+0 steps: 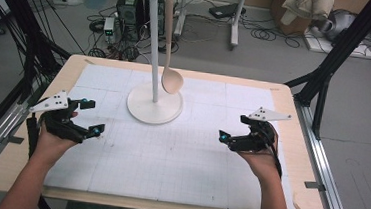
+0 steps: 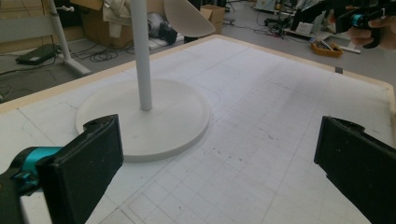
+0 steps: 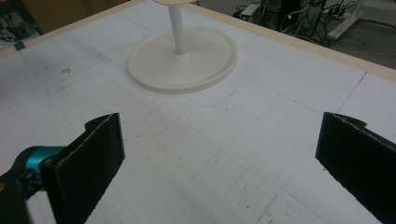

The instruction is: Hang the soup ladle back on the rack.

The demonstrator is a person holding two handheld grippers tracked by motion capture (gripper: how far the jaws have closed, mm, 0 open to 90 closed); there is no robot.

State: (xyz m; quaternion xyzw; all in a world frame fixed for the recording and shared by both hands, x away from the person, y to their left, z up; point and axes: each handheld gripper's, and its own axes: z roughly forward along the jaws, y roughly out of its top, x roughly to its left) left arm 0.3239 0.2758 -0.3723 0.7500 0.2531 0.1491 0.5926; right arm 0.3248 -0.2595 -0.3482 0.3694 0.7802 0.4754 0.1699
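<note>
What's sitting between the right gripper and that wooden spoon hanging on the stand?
Nothing visible: bare gridded mat lies between the open right gripper and the wooden spoon, which hangs beside the stand pole.

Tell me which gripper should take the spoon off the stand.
Probably the right gripper: the spoon hangs on the stand's right side, facing it, so the pole doesn't block that approach. Both grippers are open and empty.

The table (image 1: 304,144) had a pale wood-look edge; a matt white gridded sheet (image 1: 170,148), scuffed with dark specks, covered its top. At twelve o'clock the stand (image 1: 154,102) looked like smooth, matt off-white plastic or painted metal. The spoon (image 1: 170,73) hanging from it looked like light, smooth wood. The jaw pads of the left gripper (image 2: 219,168) looked black, rough and foam-like.
</note>
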